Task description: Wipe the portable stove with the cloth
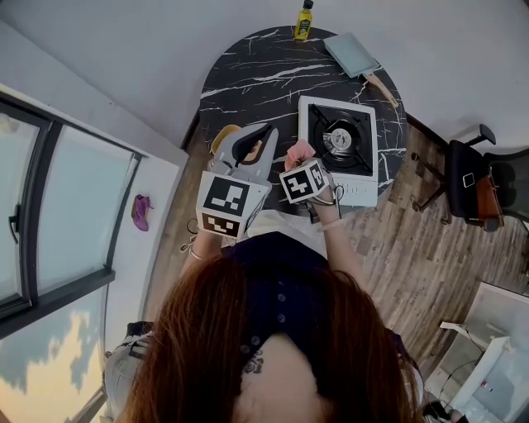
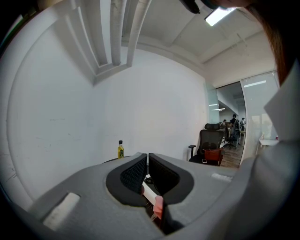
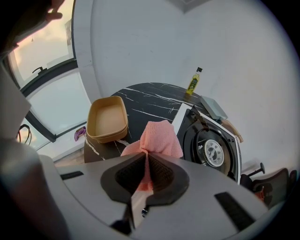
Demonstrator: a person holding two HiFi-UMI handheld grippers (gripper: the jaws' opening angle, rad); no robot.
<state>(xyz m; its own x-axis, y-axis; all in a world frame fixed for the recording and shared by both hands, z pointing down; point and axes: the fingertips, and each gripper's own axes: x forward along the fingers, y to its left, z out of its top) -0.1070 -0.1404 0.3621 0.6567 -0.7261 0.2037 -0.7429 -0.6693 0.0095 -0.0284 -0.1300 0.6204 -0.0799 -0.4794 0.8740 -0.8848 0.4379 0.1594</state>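
Observation:
The white portable stove [image 1: 339, 149] with its black burner sits on the right side of the round black marble table [image 1: 248, 74]. My right gripper [image 3: 147, 168] is shut on a pink cloth [image 3: 157, 136], which bunches out past the jaws just left of the stove [image 3: 211, 145]. In the head view the cloth [image 1: 299, 152] hangs at the stove's near left corner, ahead of the right gripper [image 1: 302, 165]. My left gripper [image 1: 254, 139] hovers over the tan container [image 1: 223, 139]. Its jaws [image 2: 147, 171] are shut with nothing between them and point at the white wall.
A yellow bottle [image 1: 304, 21] stands at the table's far edge, with a grey-blue flat pad [image 1: 351, 54] and a wooden piece [image 1: 380, 87] to its right. The tan container [image 3: 108, 119] lies left of the cloth. An office chair [image 1: 467, 178] stands right of the table.

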